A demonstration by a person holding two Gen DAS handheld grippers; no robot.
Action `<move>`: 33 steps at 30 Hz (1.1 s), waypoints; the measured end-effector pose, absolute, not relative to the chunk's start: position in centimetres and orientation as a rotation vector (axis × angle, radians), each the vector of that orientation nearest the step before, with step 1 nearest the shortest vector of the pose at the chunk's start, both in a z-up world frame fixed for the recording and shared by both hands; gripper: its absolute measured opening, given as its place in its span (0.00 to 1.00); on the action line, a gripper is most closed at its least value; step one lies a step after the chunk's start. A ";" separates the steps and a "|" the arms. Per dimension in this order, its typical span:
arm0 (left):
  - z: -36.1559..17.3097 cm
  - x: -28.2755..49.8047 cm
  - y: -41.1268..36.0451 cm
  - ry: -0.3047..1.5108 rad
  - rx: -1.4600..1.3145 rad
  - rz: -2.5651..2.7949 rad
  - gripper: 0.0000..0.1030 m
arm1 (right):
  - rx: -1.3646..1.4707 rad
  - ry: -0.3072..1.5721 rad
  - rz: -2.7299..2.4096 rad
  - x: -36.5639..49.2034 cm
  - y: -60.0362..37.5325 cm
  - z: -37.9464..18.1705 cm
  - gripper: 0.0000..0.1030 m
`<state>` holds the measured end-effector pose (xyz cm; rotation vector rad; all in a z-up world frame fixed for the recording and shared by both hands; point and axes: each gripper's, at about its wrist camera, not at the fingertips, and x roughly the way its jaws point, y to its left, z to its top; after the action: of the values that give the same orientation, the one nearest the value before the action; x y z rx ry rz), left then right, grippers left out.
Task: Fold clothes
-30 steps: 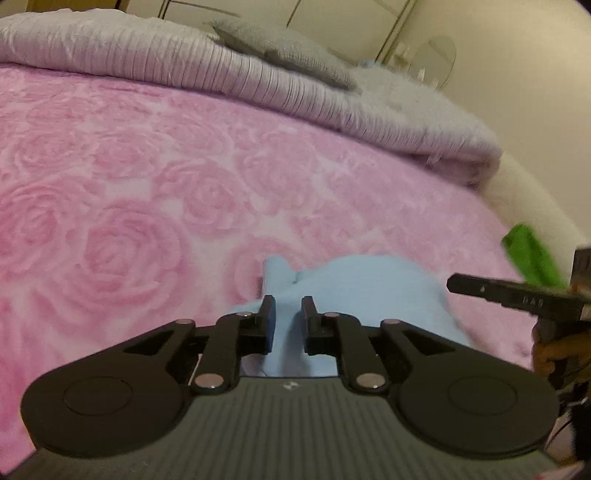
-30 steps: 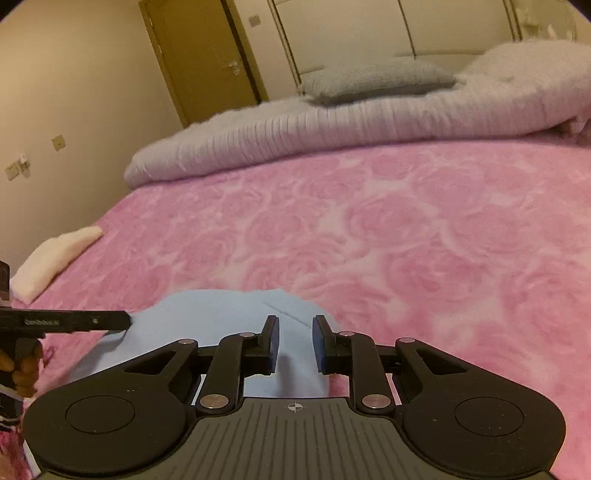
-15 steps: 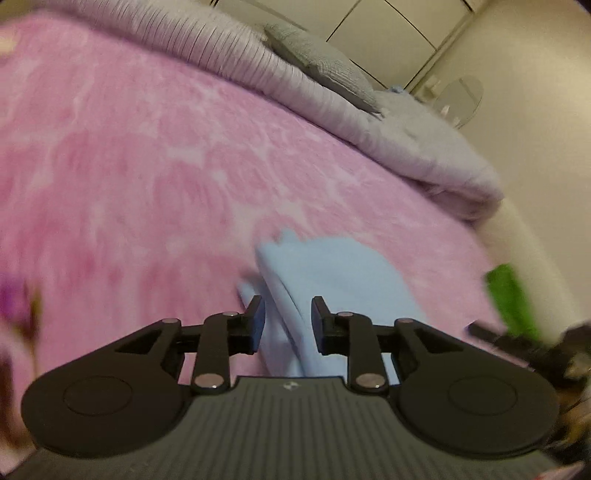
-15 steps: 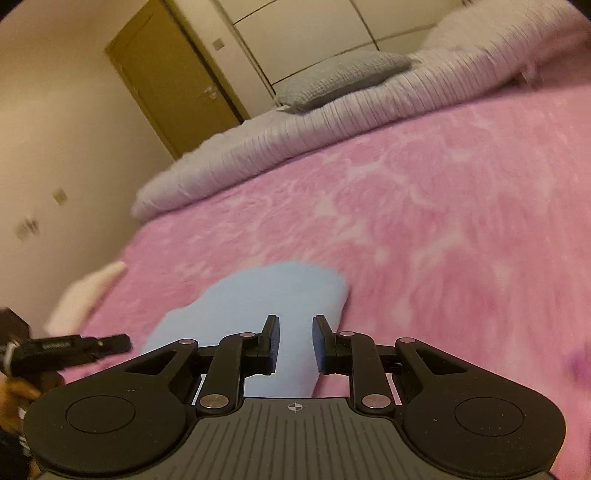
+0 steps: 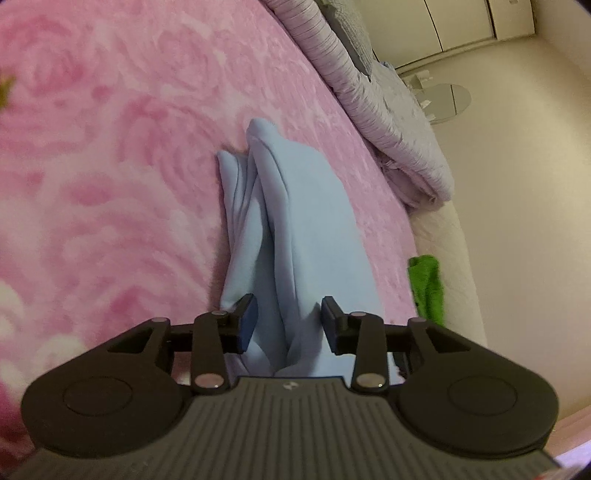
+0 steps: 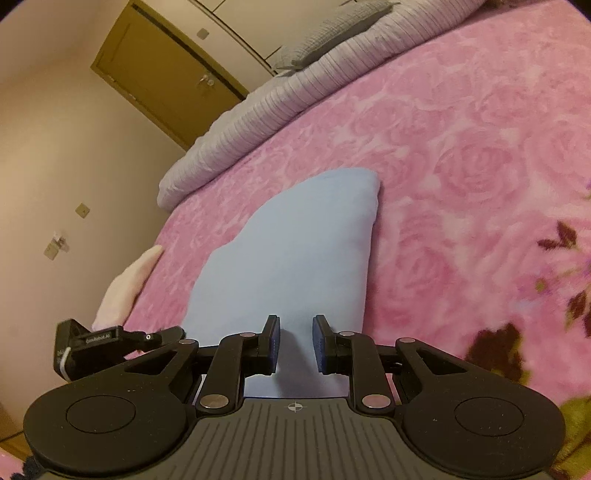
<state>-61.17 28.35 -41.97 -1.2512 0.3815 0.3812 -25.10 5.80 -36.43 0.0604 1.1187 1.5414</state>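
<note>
A light blue garment (image 5: 306, 221) lies folded lengthwise on the pink rose blanket (image 5: 110, 184), its layered edges running away from me. My left gripper (image 5: 289, 320) sits over its near end with the jaws opening. A ridge of the fabric lies between the pads, and neither pad presses on it. In the right wrist view the same blue garment (image 6: 295, 258) looks smooth and flat. My right gripper (image 6: 295, 338) is at its near edge, jaws narrow with blue cloth filling the gap, apparently pinched. The left gripper (image 6: 177, 332) shows at the lower left.
A lilac-grey duvet (image 5: 388, 110) and a grey pillow (image 6: 332, 33) are heaped along the far side of the bed. A green cloth (image 5: 426, 288) lies on the pale bed edge, and a whitish cloth (image 6: 125, 284) on the other edge. A brown door (image 6: 166, 74) stands beyond.
Both views have rolled and swung sideways along the garment. The left jaws have spread from nearly shut to wide, letting go of the blue fabric. The right jaws have kept the same narrow gap.
</note>
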 end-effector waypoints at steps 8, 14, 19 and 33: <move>-40.8 -61.6 27.8 0.323 -1.188 0.281 0.04 | 0.033 1.111 1.533 -25.3 6.1 -37.0 0.20; -40.2 -61.8 26.4 0.444 -1.009 0.439 0.05 | -0.167 1.015 1.539 -26.9 7.1 -36.8 0.19; -40.4 -60.8 25.6 0.466 -0.963 0.479 0.06 | -0.254 0.958 1.516 -27.9 7.8 -36.9 0.19; -39.8 -62.0 23.7 0.470 -1.004 0.479 0.08 | -0.207 0.933 1.532 -28.3 5.1 -35.7 0.20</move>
<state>-61.97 23.68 -39.81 -1.0036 0.4698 0.4790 -28.34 5.12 -35.68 -0.2067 0.9328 1.5320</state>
